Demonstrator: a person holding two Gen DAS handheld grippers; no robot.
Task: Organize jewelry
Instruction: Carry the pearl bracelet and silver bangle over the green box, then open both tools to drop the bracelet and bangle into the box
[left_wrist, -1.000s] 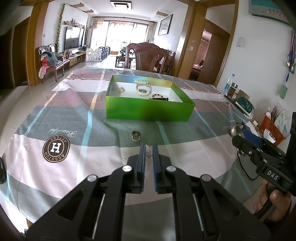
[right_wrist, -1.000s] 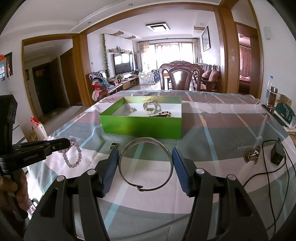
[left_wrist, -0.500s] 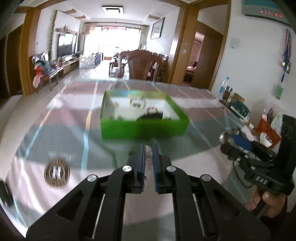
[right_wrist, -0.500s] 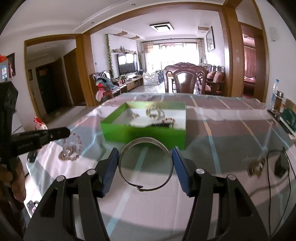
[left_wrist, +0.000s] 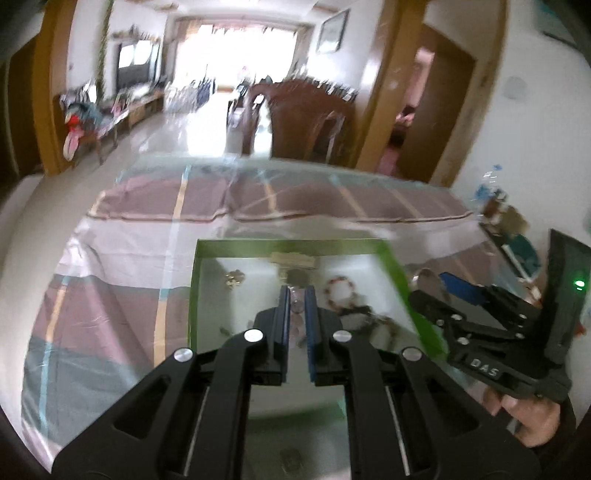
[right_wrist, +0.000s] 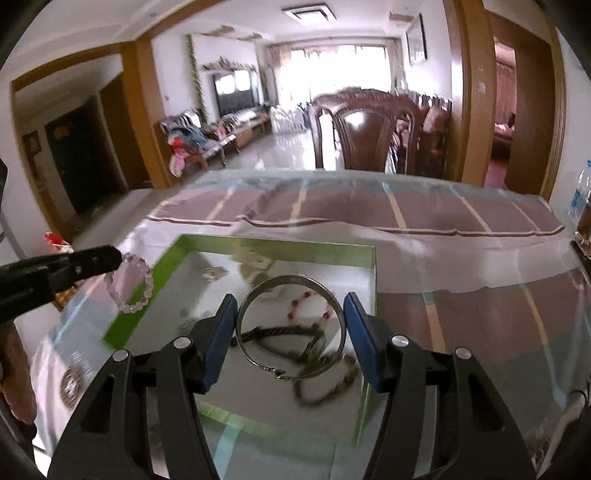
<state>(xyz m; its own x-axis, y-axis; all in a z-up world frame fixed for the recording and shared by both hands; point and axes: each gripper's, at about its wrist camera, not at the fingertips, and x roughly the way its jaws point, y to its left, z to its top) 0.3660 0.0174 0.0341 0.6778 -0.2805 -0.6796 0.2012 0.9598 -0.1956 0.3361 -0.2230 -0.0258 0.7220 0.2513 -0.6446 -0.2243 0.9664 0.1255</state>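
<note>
My left gripper (left_wrist: 296, 295) is shut on a pale bead bracelet (right_wrist: 130, 282), which hangs from its tip over the left edge of the green box (left_wrist: 195, 291) in the right wrist view. My right gripper (right_wrist: 291, 312) is shut on a silver bangle (right_wrist: 291, 328) and holds it above the box (right_wrist: 371, 273). Inside the box lie a red bead bracelet (left_wrist: 340, 292), a dark chain (right_wrist: 280, 334), a brown bead bracelet (right_wrist: 325, 384) and small pieces. The right gripper shows at the box's right side in the left wrist view (left_wrist: 439, 291).
The box stands on a table with a plaid cloth (right_wrist: 461, 295). Wooden chairs (right_wrist: 369, 136) stand behind the far edge. Bottles and small items (left_wrist: 506, 218) line the table's right side by the wall.
Both grippers have moved forward and up from the near table to above the green box, still holding the bead bracelet and the bangle.
</note>
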